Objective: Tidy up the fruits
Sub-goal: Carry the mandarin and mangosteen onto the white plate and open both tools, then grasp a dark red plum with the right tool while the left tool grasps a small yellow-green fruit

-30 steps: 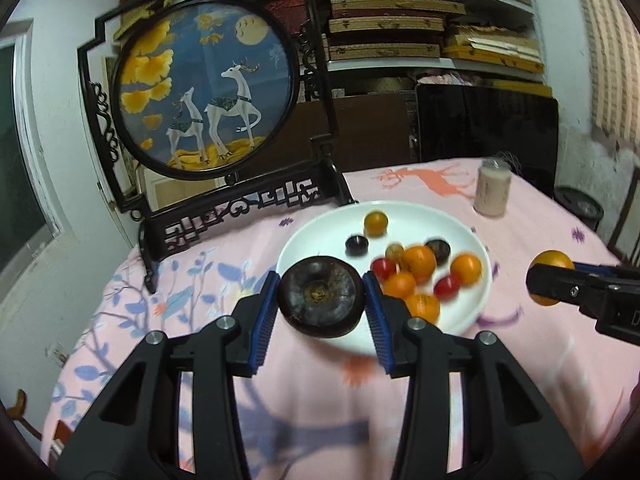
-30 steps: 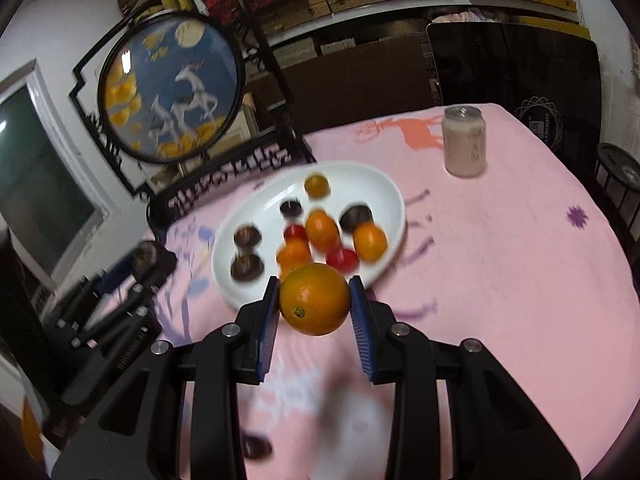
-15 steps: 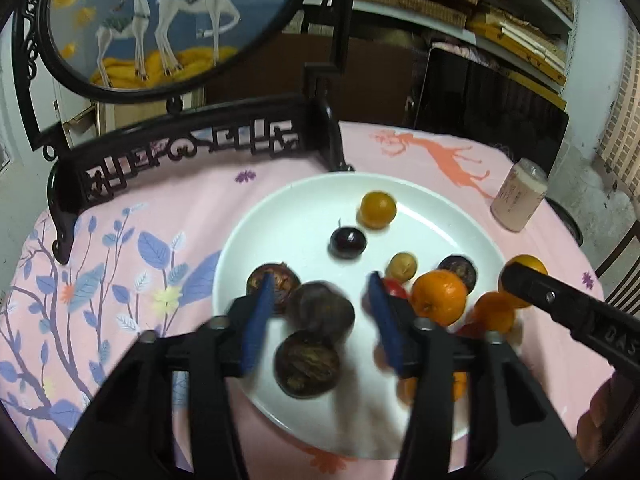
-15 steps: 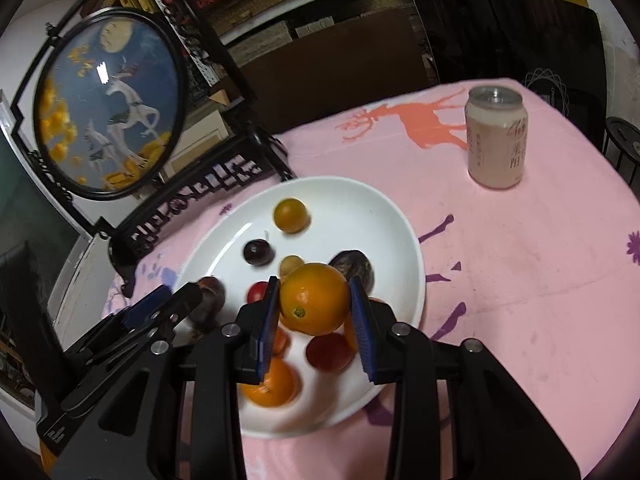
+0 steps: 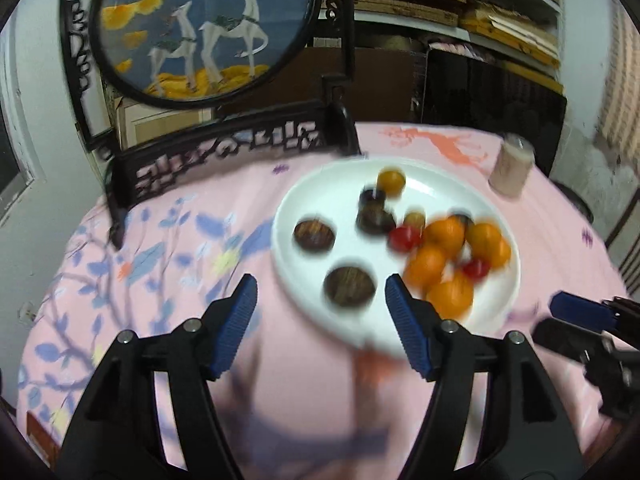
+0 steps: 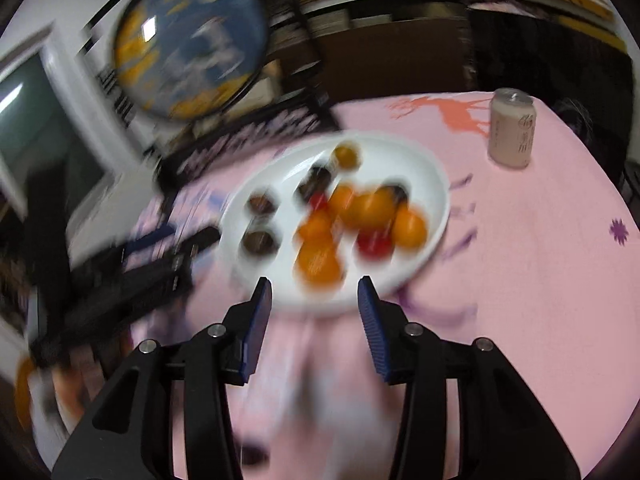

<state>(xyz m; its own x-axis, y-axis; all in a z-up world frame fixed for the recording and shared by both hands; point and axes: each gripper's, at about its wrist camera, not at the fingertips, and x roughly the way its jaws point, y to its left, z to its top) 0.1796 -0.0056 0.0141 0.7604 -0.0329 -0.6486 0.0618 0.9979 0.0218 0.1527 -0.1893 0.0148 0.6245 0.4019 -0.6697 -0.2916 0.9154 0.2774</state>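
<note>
A white plate [image 5: 304, 200] on the pink tablecloth holds several oranges, red tomatoes and dark round fruits. A dark fruit [image 5: 350, 286] lies near the plate's front rim, another [image 5: 315, 235] behind it. My left gripper [image 5: 320, 312] is open and empty, just in front of the plate. In the right wrist view the plate [image 6: 424, 168] holds oranges [image 6: 320, 262] at its front. My right gripper [image 6: 314, 312] is open and empty, at the plate's near rim. It also shows in the left wrist view [image 5: 576, 320] at the right edge. Both views are blurred.
A black carved stand with a round deer picture [image 5: 200, 28] stands behind the plate at the left. A pale can [image 6: 512, 128] stands on the cloth at the far right. Shelves and a dark chair lie beyond the table.
Both grippers have opened and pulled back from the plate. The dark fruit from the left gripper and the orange from the right gripper now lie on the plate.
</note>
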